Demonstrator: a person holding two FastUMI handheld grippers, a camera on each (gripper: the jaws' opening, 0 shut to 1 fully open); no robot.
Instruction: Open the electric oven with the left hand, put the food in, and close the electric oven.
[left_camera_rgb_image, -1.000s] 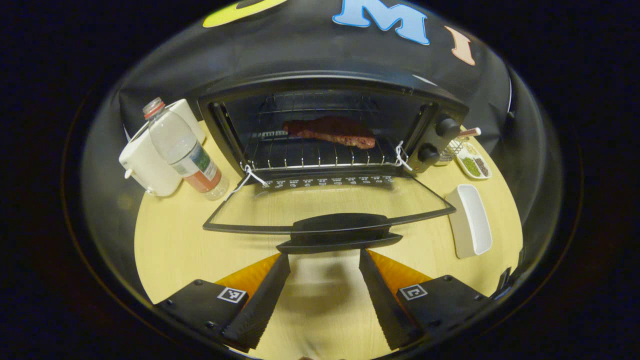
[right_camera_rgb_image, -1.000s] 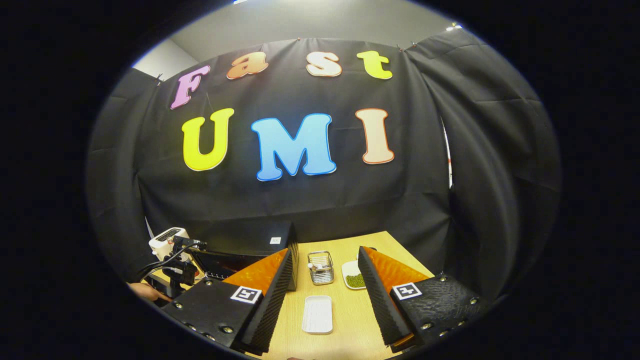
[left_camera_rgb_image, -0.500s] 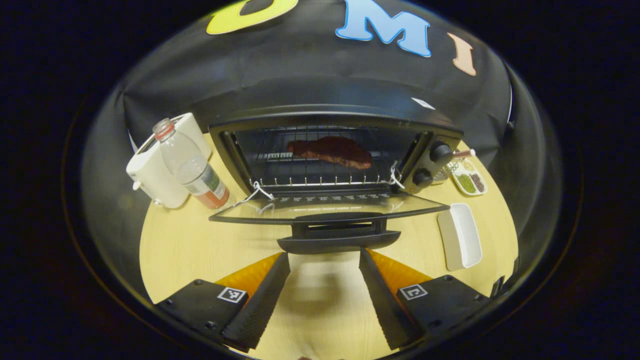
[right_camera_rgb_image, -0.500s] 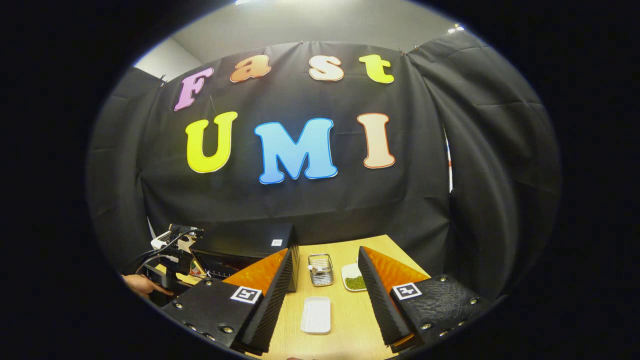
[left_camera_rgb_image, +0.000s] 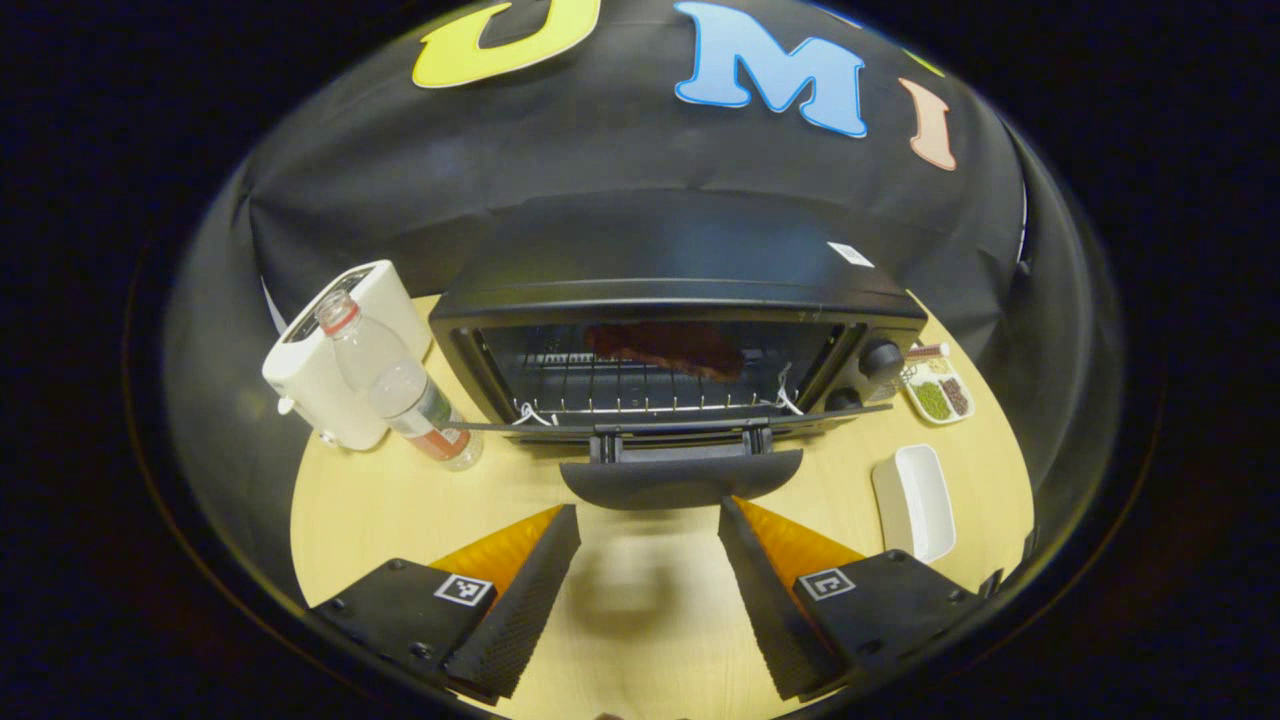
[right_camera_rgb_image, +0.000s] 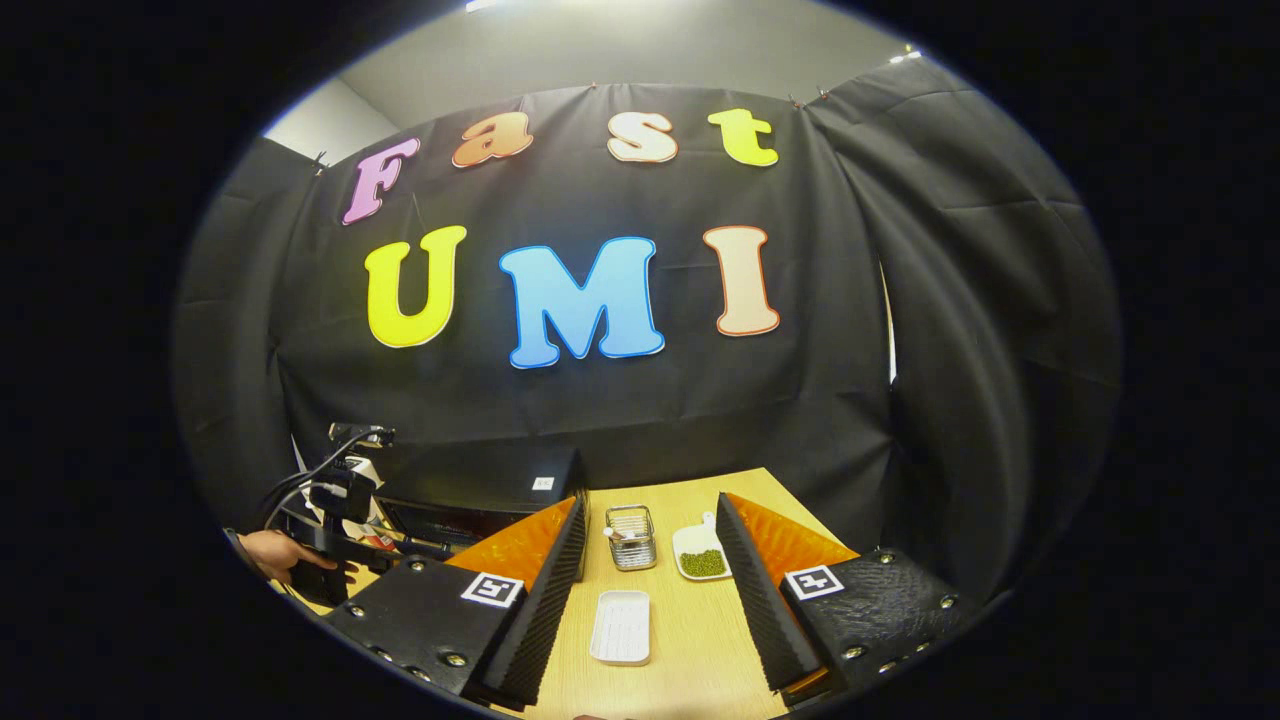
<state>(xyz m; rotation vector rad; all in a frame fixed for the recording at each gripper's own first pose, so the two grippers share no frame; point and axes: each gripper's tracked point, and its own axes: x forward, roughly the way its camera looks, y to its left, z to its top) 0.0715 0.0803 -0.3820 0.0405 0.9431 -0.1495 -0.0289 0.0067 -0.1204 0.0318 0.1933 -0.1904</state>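
The black electric oven (left_camera_rgb_image: 680, 300) stands mid-table, its glass door (left_camera_rgb_image: 680, 428) hanging about half-way up and seen edge-on. Inside, a dark red slab of meat (left_camera_rgb_image: 665, 350) lies on the wire rack. My left gripper (left_camera_rgb_image: 648, 515) is open, its fingertips just under and before the door handle (left_camera_rgb_image: 680, 478), with nothing between them. In the right gripper view, my right gripper (right_camera_rgb_image: 650, 500) hovers open and empty above the table's right part. There the oven (right_camera_rgb_image: 480, 480) shows at the left, with the left gripper (right_camera_rgb_image: 330, 510) and a hand (right_camera_rgb_image: 270, 555) in front of it.
A white appliance (left_camera_rgb_image: 330, 370) and a plastic bottle (left_camera_rgb_image: 400, 395) stand left of the oven. Right of it lie a white tray (left_camera_rgb_image: 915, 500) (right_camera_rgb_image: 622, 627), a dish of green beans (left_camera_rgb_image: 935, 395) (right_camera_rgb_image: 703, 555) and a small wire basket (right_camera_rgb_image: 632, 537).
The oven door has swung up from lying flat open to about half shut, and my left gripper has risen with the handle. The right gripper has barely moved.
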